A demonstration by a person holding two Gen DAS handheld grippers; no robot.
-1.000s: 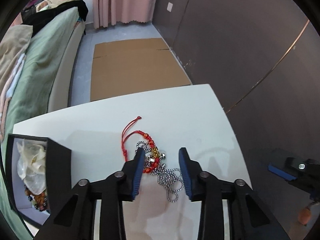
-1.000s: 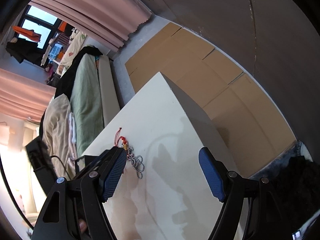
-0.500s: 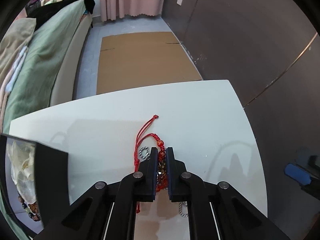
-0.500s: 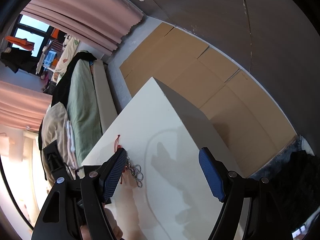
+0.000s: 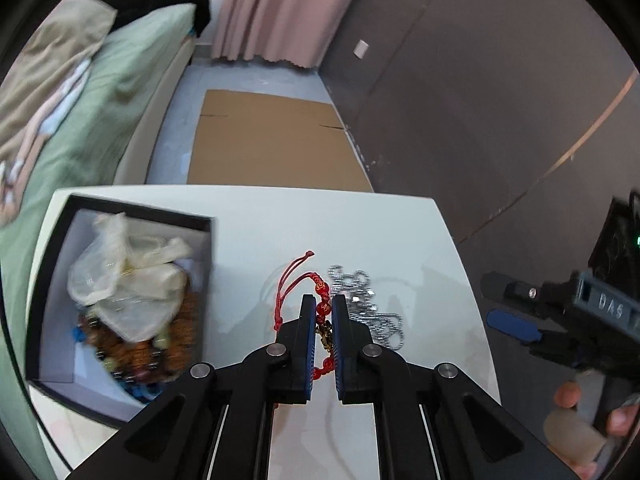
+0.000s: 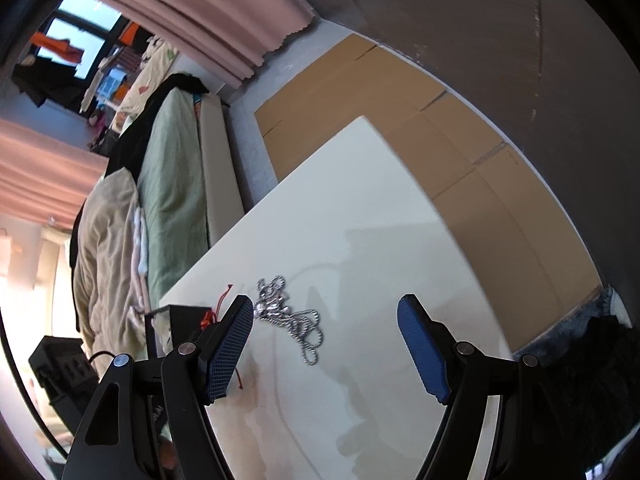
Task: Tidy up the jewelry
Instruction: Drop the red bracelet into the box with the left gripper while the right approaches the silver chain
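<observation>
My left gripper (image 5: 323, 305) is shut on a red beaded bracelet (image 5: 322, 308) whose red cords (image 5: 289, 285) trail to the left over the white table (image 5: 248, 264). A silver ball chain (image 5: 370, 308) lies on the table just right of it. To the left stands a black jewelry box (image 5: 116, 292) with a white lining, holding a sheer pouch (image 5: 128, 280) and bead strings. In the right wrist view my right gripper (image 6: 326, 330) stands open above the table, the silver chain (image 6: 290, 318) lying by its left finger. The red cord (image 6: 224, 294) shows behind that finger.
The table's far edge and right edge drop to a floor with flat cardboard (image 5: 272, 140). A bed with green bedding (image 5: 100, 92) runs along the left. A dark wall (image 5: 480, 100) is close on the right. A person's fingers (image 5: 568, 396) hold the right tool.
My left gripper closed on the red bracelet, then carried it left off the silver chain; the box now shows fully. The right gripper shifted slightly and stayed open.
</observation>
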